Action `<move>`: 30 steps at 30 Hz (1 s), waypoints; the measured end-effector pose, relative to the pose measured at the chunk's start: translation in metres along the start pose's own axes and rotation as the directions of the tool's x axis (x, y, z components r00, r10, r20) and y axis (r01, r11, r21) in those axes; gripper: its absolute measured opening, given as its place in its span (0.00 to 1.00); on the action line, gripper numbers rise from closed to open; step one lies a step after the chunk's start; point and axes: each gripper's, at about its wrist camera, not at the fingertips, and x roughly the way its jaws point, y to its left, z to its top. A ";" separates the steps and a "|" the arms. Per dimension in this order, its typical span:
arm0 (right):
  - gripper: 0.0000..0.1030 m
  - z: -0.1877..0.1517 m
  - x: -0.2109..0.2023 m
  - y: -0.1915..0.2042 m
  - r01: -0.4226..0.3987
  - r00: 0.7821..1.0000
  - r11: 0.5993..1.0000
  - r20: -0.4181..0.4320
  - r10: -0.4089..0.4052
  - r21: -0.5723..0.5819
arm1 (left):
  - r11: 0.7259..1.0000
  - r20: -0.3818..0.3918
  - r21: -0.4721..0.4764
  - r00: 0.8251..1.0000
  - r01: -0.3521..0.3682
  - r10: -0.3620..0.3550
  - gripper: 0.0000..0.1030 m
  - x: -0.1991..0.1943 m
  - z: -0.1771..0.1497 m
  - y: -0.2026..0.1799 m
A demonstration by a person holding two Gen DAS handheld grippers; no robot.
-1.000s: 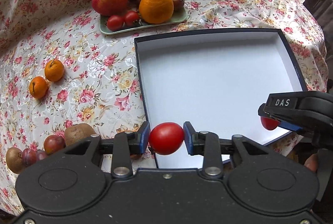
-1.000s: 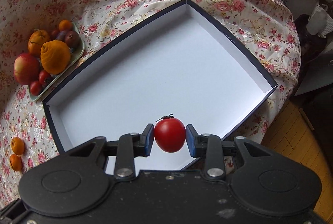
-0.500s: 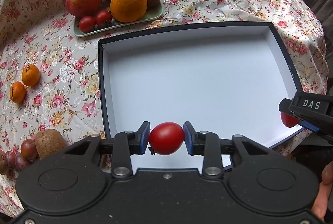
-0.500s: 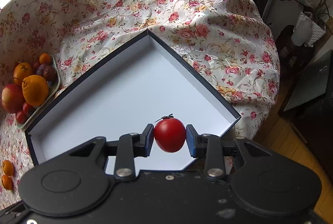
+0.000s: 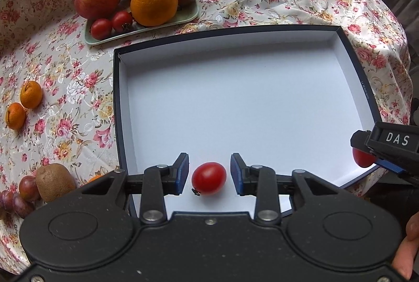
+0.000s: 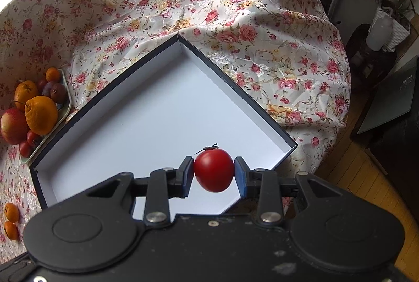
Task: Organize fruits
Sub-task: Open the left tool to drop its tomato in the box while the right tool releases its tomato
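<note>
A dark box with a white floor [image 5: 262, 103] lies open on the flowered tablecloth; it also shows in the right wrist view [image 6: 146, 124]. My left gripper [image 5: 209, 175] is open over the box's near left corner, and a red cherry tomato [image 5: 208, 178] lies loose between its jaws, touching neither. My right gripper [image 6: 214, 170] is shut on a second red tomato [image 6: 213, 169] above the box's near right corner. It shows in the left wrist view [image 5: 366, 155] at the right edge.
A green tray [image 5: 167, 22] behind the box holds an apple, oranges, plums and two small tomatoes. Two mandarins [image 5: 23, 105] lie left of the box. A kiwi [image 5: 53, 181] and plums [image 5: 18, 196] sit at the near left. The table edge drops off right.
My left gripper has opened and let go of its tomato, which now lies in the box. My right gripper still holds its tomato and has shifted toward the box's right corner.
</note>
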 end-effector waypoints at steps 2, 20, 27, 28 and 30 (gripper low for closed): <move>0.35 0.000 0.000 0.000 0.004 1.000 1.000 -0.002 -0.004 -0.002 | 1.000 -0.004 -0.003 1.000 0.005 -0.005 0.42 0.000 0.000 0.001; 0.35 0.001 -0.009 0.000 0.004 0.999 1.000 0.032 -0.005 0.017 | 1.000 -0.014 -0.004 1.000 0.006 -0.006 0.43 -0.001 -0.002 0.003; 0.35 0.001 -0.010 0.003 0.015 1.000 0.999 -0.004 -0.015 0.032 | 1.000 -0.016 -0.012 1.000 -0.003 0.003 0.43 -0.004 -0.003 0.008; 0.35 0.000 -0.010 0.003 0.016 1.000 0.999 -0.009 -0.016 0.035 | 1.000 -0.017 -0.013 1.000 -0.004 0.004 0.43 -0.004 -0.003 0.009; 0.35 -0.001 -0.010 0.006 0.033 0.999 0.999 -0.023 -0.032 0.033 | 1.000 -0.022 -0.015 1.000 -0.009 0.009 0.43 -0.005 -0.004 0.012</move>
